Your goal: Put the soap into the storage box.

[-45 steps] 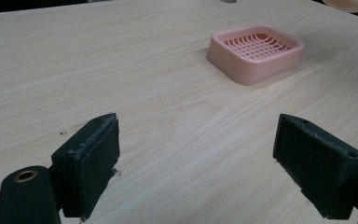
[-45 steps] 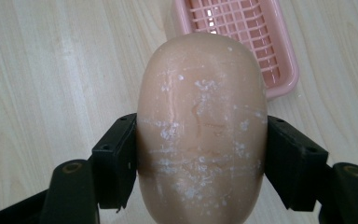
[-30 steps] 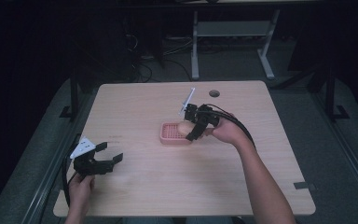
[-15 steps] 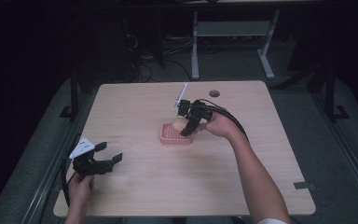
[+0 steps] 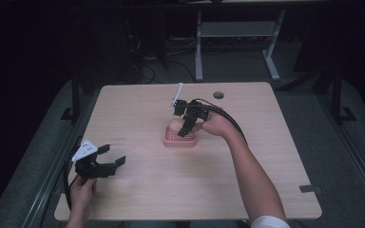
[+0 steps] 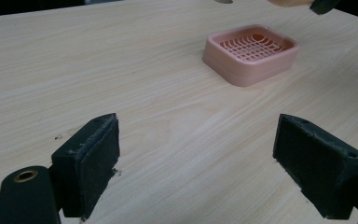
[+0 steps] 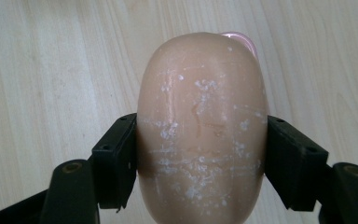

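Centrally, the tan soap bar [image 7: 200, 126] is clamped between the two pads of the right gripper [image 5: 186, 124], held just above the pink soap dish [image 5: 179, 138], whose slotted tray [image 6: 254, 44] lies bare. Nearer the person than the dish, well apart from it, the left gripper [image 6: 196, 163] rests low over the wooden table [image 5: 138, 109], jaws spread wide with nothing between them.

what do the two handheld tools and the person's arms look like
Both tools are black. The left tool has two blocky jaws faced with dark pads, a brass-ringed hole in its body, a white three-cornered plate on top and a black cable trailing back. The right tool has the same plate and a black cable running along the forearm. A white sleeve edges the right upper arm; the forearms are bare.
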Demonstrator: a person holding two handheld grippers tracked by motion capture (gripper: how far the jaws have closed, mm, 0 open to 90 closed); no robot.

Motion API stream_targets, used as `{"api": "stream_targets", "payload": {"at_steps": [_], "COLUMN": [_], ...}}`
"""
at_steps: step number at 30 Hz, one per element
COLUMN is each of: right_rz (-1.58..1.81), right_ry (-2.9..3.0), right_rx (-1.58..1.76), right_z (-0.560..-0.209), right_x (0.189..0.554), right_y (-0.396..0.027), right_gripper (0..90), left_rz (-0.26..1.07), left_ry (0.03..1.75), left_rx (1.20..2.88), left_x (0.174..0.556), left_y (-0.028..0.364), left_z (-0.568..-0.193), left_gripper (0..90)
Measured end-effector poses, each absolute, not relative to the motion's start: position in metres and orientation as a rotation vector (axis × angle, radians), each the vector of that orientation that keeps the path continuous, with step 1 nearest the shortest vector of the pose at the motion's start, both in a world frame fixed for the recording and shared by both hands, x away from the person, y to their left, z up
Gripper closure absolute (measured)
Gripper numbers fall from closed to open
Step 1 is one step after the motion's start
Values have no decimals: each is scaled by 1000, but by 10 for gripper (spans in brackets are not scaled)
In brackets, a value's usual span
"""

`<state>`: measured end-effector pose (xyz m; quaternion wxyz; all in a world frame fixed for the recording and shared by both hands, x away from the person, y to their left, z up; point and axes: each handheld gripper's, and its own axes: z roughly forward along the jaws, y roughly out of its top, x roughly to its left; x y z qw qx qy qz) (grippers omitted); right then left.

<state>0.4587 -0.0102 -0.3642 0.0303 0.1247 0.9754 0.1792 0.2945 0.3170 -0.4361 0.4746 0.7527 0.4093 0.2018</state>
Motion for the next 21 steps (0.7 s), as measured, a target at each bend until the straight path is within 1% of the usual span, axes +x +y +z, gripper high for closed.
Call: {"api": "stream_targets", "payload": {"at_steps": [21], "right_rz": [499], "right_ry": [3060], "right_rx": [407], "right_z": [-393], "right_x": [478], "right_y": [4], "right_gripper": [319], "left_rz": [492], "left_ry": [1003], "left_rx": [1834], "left_x": [294], "left_y": [318], "left_z": [-435], "left_gripper": [143]}}
